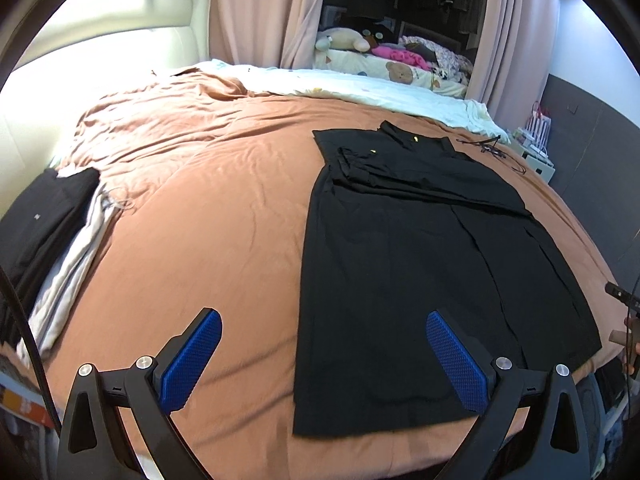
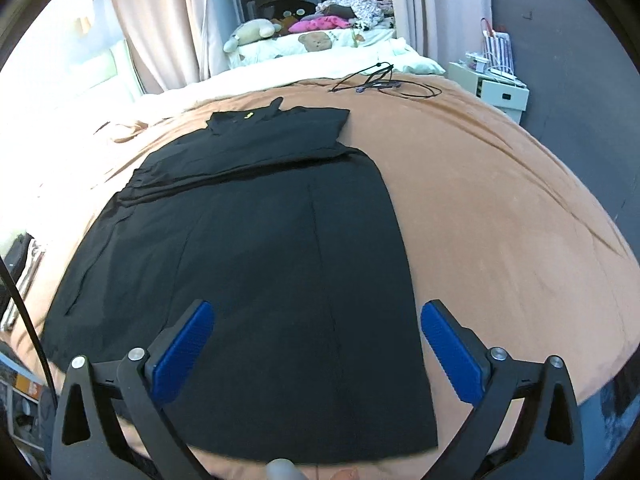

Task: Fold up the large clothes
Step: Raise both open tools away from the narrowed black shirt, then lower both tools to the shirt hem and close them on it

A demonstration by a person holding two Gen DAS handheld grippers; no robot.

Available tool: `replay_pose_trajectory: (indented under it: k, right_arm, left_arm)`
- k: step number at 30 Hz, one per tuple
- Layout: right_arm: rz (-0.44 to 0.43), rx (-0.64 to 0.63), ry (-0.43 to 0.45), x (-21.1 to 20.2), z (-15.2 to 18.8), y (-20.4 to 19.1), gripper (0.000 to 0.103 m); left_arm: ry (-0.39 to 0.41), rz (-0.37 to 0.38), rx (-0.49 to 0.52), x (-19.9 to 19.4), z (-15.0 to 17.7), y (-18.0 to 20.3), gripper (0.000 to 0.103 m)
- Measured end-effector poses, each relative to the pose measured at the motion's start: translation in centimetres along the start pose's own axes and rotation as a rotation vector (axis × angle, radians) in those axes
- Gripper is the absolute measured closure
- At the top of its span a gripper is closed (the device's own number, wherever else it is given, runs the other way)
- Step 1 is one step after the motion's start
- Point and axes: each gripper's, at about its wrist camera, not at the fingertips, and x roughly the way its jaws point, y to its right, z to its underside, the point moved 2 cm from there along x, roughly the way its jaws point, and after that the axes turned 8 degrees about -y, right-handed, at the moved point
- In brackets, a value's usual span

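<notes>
Both my left tongs (image 1: 322, 354) and right tongs (image 2: 316, 344) hang spread and empty above the near hem of the black dress (image 2: 256, 248), laid flat on the brown bedspread (image 1: 192, 200), presumably for lifting that hem.

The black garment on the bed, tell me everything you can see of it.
The black garment is a large, thin, matte piece lying flat on the brown bedspread. Its far end is already folded inward into a narrower band with a small yellow mark near the collar; long seams run down the wide near part. Only the bedspread touches it; both pairs of jaws hang open above its near edge.
</notes>
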Motion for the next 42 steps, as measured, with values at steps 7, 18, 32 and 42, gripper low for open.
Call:
replay_pose_trajectory:
  k: [7, 18, 32, 42]
  right_arm:
    - [-0.066, 0.036, -0.021, -2.4, 3.3, 2.3, 0.000]
    - [-0.169, 0.123, -0.017, -3.4, 6.6, 7.4, 0.000]
    - [-0.357, 0.296, -0.136, 0.3, 7.2, 13.0, 0.034]
    - [-0.463, 0.405, -0.146, 2.9, 5.9, 15.8, 0.034]
  left_arm:
    - [-0.031, 0.045, -0.031, -0.3, 3.2, -1.5, 0.000]
    - [-0.080, 0.125, -0.033, 1.2, 7.0, -1.7, 0.012]
    - [-0.223, 0.233, -0.191, 6.8, 7.5, -3.4, 0.041]
    - [-0.262, 0.327, -0.268, 8.4, 6.6, -3.6, 0.052]
